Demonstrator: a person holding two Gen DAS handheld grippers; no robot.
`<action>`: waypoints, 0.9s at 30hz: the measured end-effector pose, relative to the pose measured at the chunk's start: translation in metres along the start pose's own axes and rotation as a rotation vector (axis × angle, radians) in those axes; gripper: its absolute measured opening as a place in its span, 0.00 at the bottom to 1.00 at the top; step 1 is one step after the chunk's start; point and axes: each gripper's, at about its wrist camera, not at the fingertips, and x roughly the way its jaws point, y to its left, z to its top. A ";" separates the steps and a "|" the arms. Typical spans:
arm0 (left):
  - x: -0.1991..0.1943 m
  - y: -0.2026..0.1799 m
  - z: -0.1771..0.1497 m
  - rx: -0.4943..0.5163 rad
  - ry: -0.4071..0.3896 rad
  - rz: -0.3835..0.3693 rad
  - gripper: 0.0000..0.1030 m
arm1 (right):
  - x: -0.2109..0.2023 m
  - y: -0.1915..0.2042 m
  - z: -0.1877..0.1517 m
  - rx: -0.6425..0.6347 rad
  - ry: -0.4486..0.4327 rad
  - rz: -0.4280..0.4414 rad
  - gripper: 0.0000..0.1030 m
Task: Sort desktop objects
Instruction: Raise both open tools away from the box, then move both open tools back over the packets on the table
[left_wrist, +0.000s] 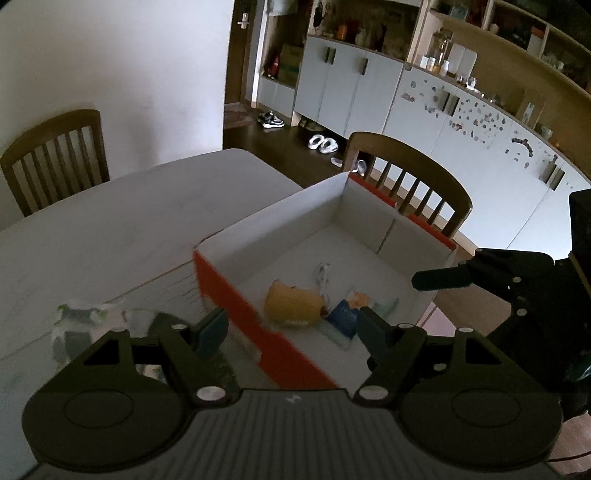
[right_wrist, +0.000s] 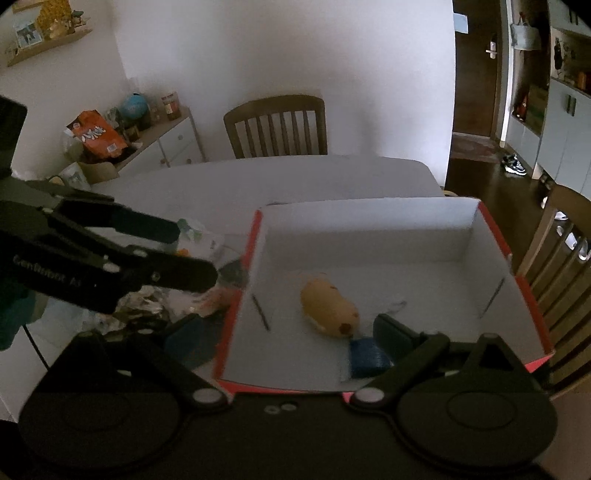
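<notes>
A shallow box (left_wrist: 280, 221) (right_wrist: 369, 221), white inside and red outside, stands on the white table (left_wrist: 110, 229). In it lie a yellow soft lump (left_wrist: 293, 306) (right_wrist: 328, 310), a blue packet (left_wrist: 345, 319) (right_wrist: 365, 356) and a thin dark stick (right_wrist: 260, 312). My left gripper (left_wrist: 291, 332) hangs open over the box's near left wall, nothing between its pads. My right gripper (right_wrist: 290, 339) is open too, straddling the box's near wall, one pad beside the blue packet. In the right wrist view my left gripper (right_wrist: 192, 254) reaches in from the left.
Crumpled wrappers and clear plastic (right_wrist: 147, 302) (left_wrist: 81, 314) lie on the table left of the box. Wooden chairs (right_wrist: 277, 125) (left_wrist: 413, 184) stand at the table's far side and beside the box. A sideboard with clutter (right_wrist: 147, 129) is at the back left.
</notes>
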 end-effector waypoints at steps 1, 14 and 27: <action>-0.004 0.004 -0.003 -0.002 -0.004 -0.003 0.74 | 0.001 0.006 0.000 0.001 -0.004 0.001 0.96; -0.051 0.050 -0.055 -0.022 -0.032 0.030 0.74 | 0.017 0.077 -0.004 -0.014 -0.012 0.025 0.96; -0.095 0.092 -0.109 -0.090 -0.093 0.084 0.74 | 0.027 0.131 -0.019 -0.079 -0.011 0.035 0.96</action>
